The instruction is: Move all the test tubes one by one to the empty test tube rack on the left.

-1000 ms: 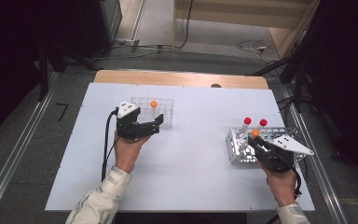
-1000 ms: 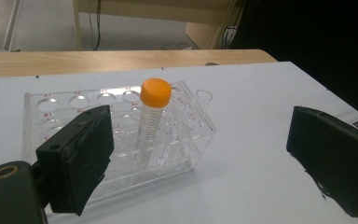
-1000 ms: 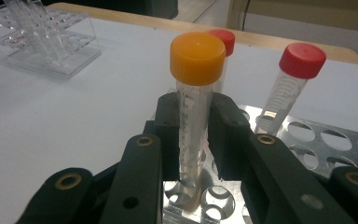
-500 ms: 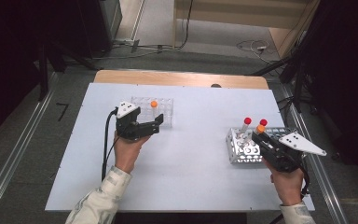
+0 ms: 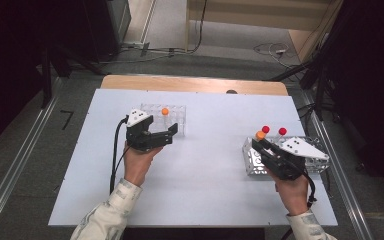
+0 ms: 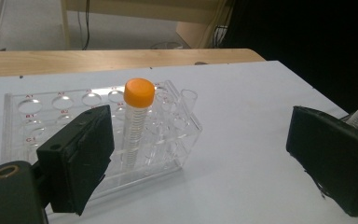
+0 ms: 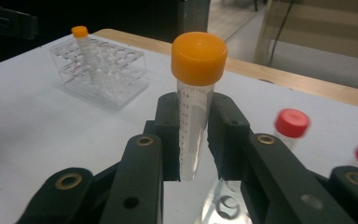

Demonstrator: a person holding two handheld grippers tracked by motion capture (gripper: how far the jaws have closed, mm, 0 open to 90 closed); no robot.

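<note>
My right gripper [image 5: 263, 146] is shut on an orange-capped clear tube [image 5: 260, 135], held upright just above the left end of a silvery rack [image 5: 252, 162]. The right gripper view shows that tube [image 7: 195, 107] pinched between the pads [image 7: 168, 135] of my right gripper [image 7: 193, 140]. Two red-capped tubes [image 5: 266, 129] [image 5: 282, 131] stand in the silvery rack behind it. My left gripper [image 5: 167, 134] stands open beside a clear plastic rack [image 5: 176, 114] that holds another orange-capped tube [image 5: 165, 111]. Its jaws [image 6: 205, 158] are wide apart with nothing between them, in front of that tube [image 6: 137, 116].
The white table [image 5: 205, 175] has a wooden strip [image 5: 190, 84] along its far edge. Beyond it are dark floor, cables and rails. The clear rack [image 6: 37, 116] has several vacant holes. A wide bare stretch of table lies between the two racks.
My right gripper has risen and shifted left with the orange-capped tube, lifting it up from the silvery rack. The left gripper has kept still.
</note>
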